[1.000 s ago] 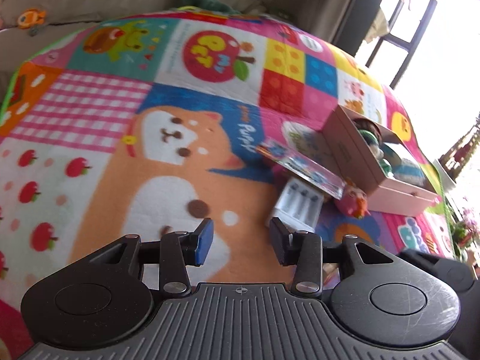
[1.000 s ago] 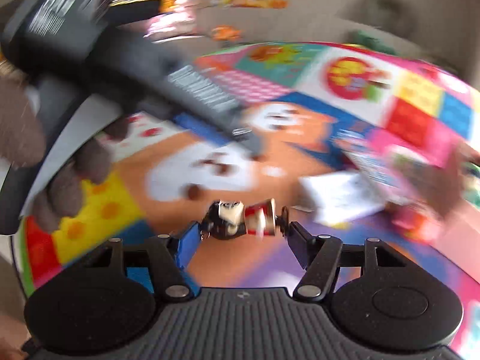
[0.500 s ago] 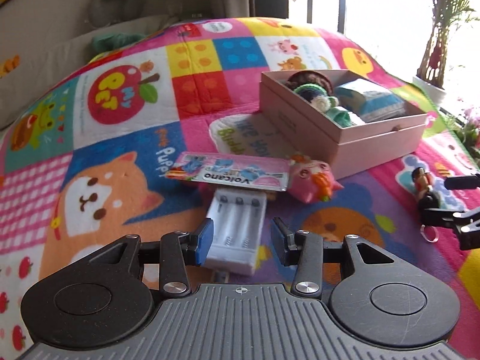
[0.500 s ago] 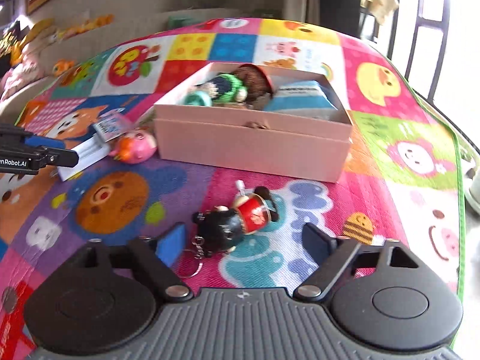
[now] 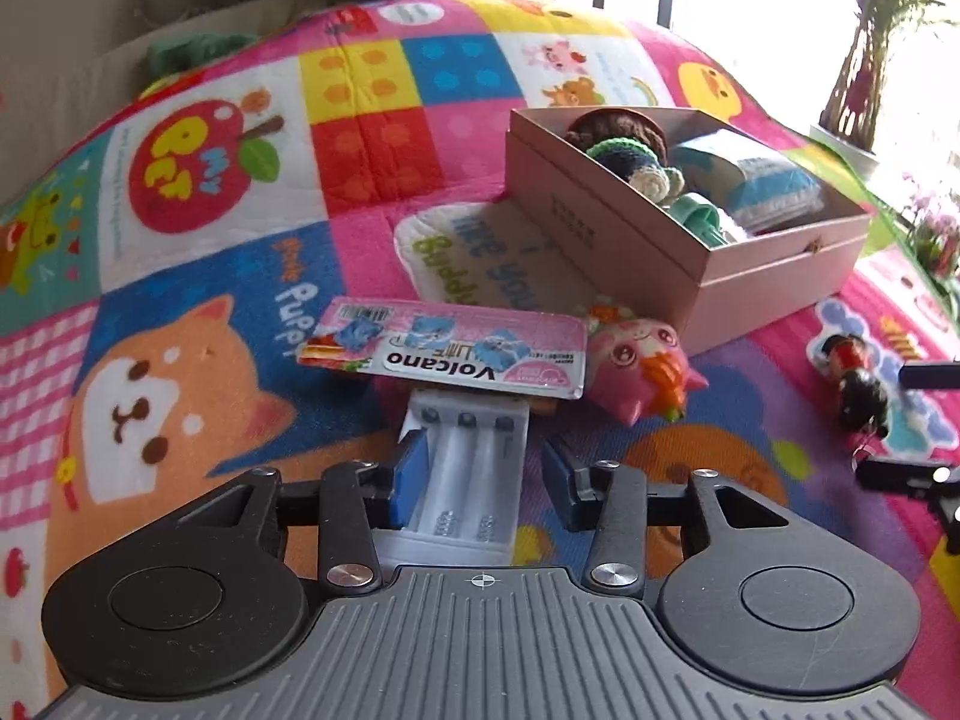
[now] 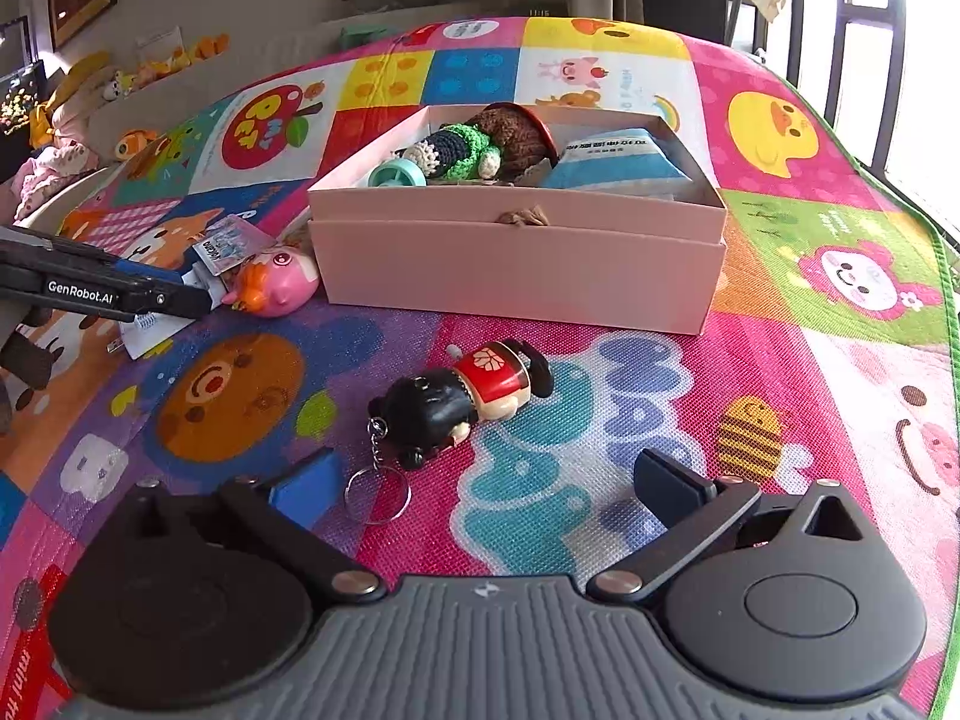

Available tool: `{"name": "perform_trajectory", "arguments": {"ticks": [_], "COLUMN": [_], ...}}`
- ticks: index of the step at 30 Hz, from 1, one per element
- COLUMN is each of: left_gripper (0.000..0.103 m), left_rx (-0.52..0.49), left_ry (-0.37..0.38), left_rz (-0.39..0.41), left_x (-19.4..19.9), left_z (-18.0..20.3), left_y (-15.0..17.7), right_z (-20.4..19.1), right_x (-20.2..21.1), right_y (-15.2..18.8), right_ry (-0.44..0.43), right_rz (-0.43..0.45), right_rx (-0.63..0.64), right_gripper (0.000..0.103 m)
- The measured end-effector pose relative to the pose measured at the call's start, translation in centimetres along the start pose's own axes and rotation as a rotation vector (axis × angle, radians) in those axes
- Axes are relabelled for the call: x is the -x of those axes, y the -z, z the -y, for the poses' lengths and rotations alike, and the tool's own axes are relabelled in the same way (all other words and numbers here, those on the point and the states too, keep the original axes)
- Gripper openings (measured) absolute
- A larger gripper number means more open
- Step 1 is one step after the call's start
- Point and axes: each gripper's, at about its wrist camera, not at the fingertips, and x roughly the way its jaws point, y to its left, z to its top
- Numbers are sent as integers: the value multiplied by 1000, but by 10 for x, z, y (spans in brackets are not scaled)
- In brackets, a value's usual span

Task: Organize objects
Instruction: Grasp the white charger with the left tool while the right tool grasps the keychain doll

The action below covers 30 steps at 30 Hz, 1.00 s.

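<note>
My left gripper (image 5: 483, 471) is open, its fingers on either side of a white battery charger (image 5: 465, 468) lying on the play mat. A pink Volcano card pack (image 5: 447, 348) lies over the charger's far end, with a pink pig toy (image 5: 639, 372) beside it. My right gripper (image 6: 486, 480) is open wide and empty, just behind a black-and-red doll keychain (image 6: 462, 399) lying on the mat. The open pink box (image 6: 516, 252) holds a crochet doll (image 6: 462, 147), a teal object and a blue packet. The left gripper also shows in the right wrist view (image 6: 108, 294).
The colourful play mat (image 6: 810, 276) covers the floor, with its green edge at the right. Soft toys (image 6: 54, 120) lie by the far wall at the left. A potted plant (image 5: 870, 60) and window stand at the far right.
The left gripper has moved forward, so its fingers now flank the charger. The right gripper let go of the doll keychain, opened wider and drew back a little.
</note>
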Motion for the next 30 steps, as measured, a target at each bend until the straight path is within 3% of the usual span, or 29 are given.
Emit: {"name": "perform_trajectory", "arguments": {"ticks": [4, 5, 8, 13, 17, 19, 22, 25, 30], "left_gripper": [47, 42, 37, 38, 40, 49, 52, 52, 56], "left_rx": [1, 19, 89, 129, 205, 220, 162, 185, 295], "left_ry": [-33, -41, -2, -98, -17, 46, 30, 3, 107], "left_rz": [23, 26, 77, 61, 41, 35, 63, 90, 82], "left_x": [3, 4, 15, 20, 14, 8, 5, 2, 1], "left_z": [-4, -6, -13, -22, -37, -39, -29, -25, -40], "left_y": [6, 6, 8, 16, 17, 17, 17, 18, 15], "right_z": [0, 0, -1, -2, -3, -3, -3, -3, -3], "right_x": [-1, -1, 0, -1, -1, -1, -1, -1, -2], "right_y": [0, 0, 0, 0, 0, 0, 0, 0, 0], "right_ry": [-2, -2, 3, 8, 12, 13, 15, 14, 11], "right_rz": [-1, -1, -3, -8, -10, -10, -11, -11, -13], "right_rx": [3, 6, 13, 18, 22, 24, 26, 25, 24], "right_gripper": [103, 103, 103, 103, 103, 103, 103, 103, 103]}}
